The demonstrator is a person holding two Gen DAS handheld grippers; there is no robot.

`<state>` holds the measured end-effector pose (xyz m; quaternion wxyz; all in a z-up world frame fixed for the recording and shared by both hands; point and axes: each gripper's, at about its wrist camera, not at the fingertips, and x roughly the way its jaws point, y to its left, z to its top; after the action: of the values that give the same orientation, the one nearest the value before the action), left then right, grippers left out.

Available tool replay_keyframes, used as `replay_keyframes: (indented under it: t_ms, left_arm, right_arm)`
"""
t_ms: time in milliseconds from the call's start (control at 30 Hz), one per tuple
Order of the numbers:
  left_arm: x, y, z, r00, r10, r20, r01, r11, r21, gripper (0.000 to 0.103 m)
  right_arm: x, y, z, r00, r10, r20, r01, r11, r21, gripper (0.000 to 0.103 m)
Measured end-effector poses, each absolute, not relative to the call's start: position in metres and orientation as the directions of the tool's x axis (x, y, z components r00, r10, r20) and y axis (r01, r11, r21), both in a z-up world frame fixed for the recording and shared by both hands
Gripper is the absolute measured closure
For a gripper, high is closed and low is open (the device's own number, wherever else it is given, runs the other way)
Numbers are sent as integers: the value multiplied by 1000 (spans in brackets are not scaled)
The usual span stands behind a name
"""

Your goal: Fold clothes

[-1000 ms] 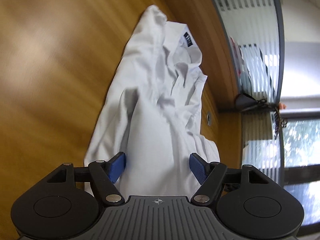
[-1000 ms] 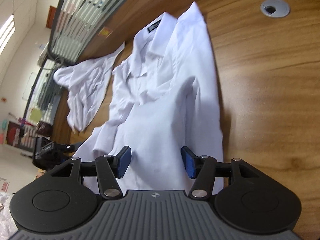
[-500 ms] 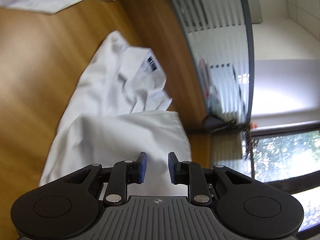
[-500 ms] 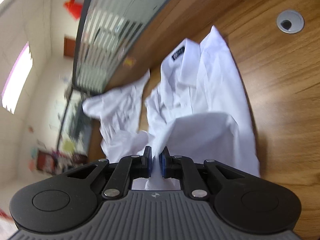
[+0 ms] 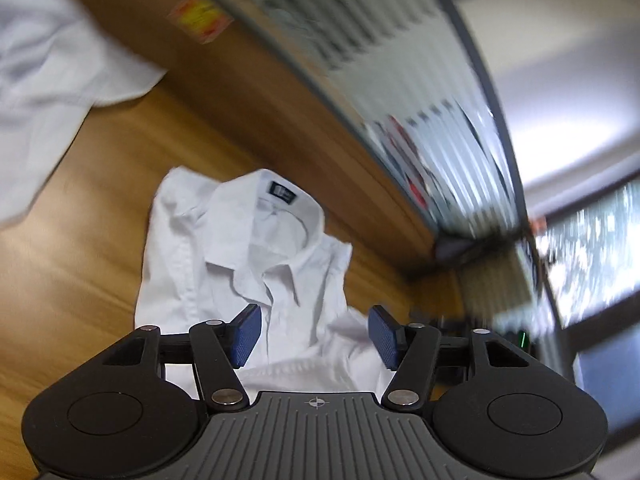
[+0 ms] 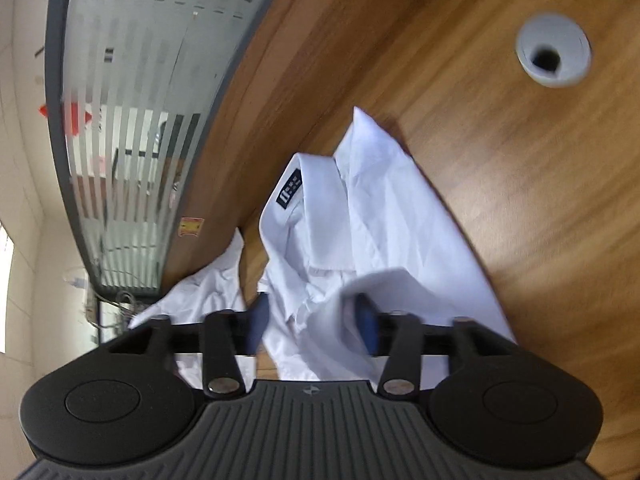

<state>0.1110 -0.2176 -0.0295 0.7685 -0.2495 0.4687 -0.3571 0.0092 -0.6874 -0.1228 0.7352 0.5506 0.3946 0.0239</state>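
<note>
A white collared shirt (image 5: 248, 256) with a dark neck label lies on the wooden table (image 5: 80, 280), its lower part folded up toward the collar. My left gripper (image 5: 314, 336) is open just above the folded hem, holding nothing. In the right wrist view the same shirt (image 6: 380, 224) lies collar away from me. My right gripper (image 6: 312, 322) is open over the folded edge, its blue pads apart with cloth lying between them.
A second white garment (image 5: 48, 64) lies at the far left of the table; it also shows in the right wrist view (image 6: 204, 292). A grey cable grommet (image 6: 554, 52) sits in the tabletop at right. A striped glass partition (image 5: 380, 80) borders the table's far edge.
Both grippers closed on the shirt's lower edge, carried it up toward the collar, then opened and let it go. Both views moved closer to the collar.
</note>
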Motion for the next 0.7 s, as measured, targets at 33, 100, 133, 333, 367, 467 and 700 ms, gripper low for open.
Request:
replay_keyframes:
  t_ms: [33, 100, 133, 333, 367, 467, 700]
  left_arm:
    - [106, -219, -23, 298, -780, -551, 362, 626, -691, 34]
    - [93, -223, -11, 279, -775, -568, 458, 627, -630, 31]
    - [85, -226, -7, 265, -773, -577, 508, 620, -598, 29]
    - [43, -254, -2, 179, -736, -653, 750, 531, -393, 18]
    - [36, -258, -3, 167, -725, -669, 782, 510, -358, 18]
    - [27, -265, -14, 130, -709, -693, 815, 474, -333, 18]
    - [11, -283, -29, 134, -700, -702, 870, 423, -255, 18]
  right_arm:
    - [10, -688, -118, 683, 457, -570, 396, 423, 815, 29]
    - [9, -689, -107, 675, 430, -600, 388, 485, 784, 20]
    - [7, -688, -101, 670, 415, -615, 381, 519, 765, 20]
    - [-21, -676, -62, 652, 330, -683, 299, 715, 632, 16]
    - [-27, -673, -57, 651, 327, -685, 283, 733, 618, 16]
    - [-44, -663, -49, 646, 329, -688, 246, 764, 596, 15]
    - [-82, -621, -37, 610, 276, -743, 169, 870, 463, 14]
